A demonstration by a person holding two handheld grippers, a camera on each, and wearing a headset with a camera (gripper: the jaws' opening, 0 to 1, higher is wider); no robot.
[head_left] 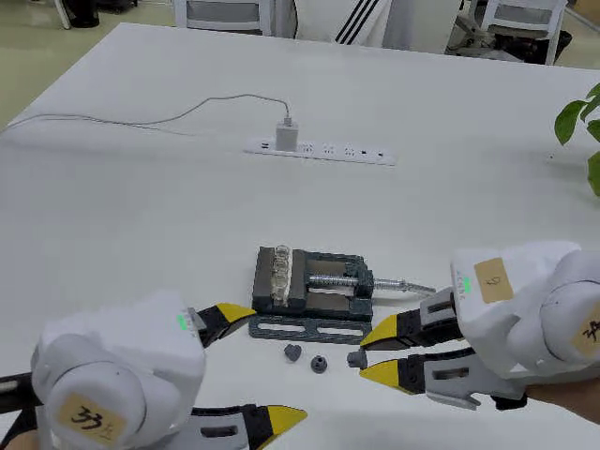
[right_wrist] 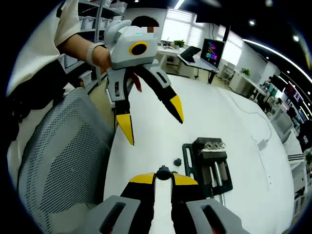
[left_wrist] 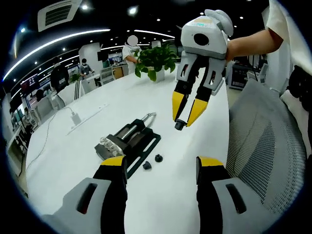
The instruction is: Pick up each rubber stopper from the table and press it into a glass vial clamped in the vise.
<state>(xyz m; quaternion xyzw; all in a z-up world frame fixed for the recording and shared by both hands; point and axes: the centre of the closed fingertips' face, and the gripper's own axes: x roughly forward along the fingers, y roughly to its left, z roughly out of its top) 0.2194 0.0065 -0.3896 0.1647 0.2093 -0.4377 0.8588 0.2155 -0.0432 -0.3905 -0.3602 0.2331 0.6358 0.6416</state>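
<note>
A dark vise (head_left: 314, 298) stands mid-table and clamps a row of glass vials (head_left: 280, 270). Two grey rubber stoppers (head_left: 292, 352) (head_left: 319, 364) lie on the table in front of it. My right gripper (head_left: 366, 358) comes in from the right just past them, shut on a third stopper (head_left: 356, 358). That stopper (right_wrist: 163, 171) sits between my right gripper's (right_wrist: 163, 178) yellow tips, short of the vise (right_wrist: 210, 165). My left gripper (head_left: 270, 364) hovers at the lower left, open and empty. In its own view the left gripper (left_wrist: 161, 166) faces the vise (left_wrist: 129, 141) and the loose stoppers (left_wrist: 146, 165).
A white power strip (head_left: 319, 149) with a charger and cable lies behind the vise. Plant leaves (head_left: 581, 122) reach in at the right edge. A grey mesh chair (left_wrist: 263, 141) stands close to the table's near edge. The white table (head_left: 141, 216) stretches bare to the left.
</note>
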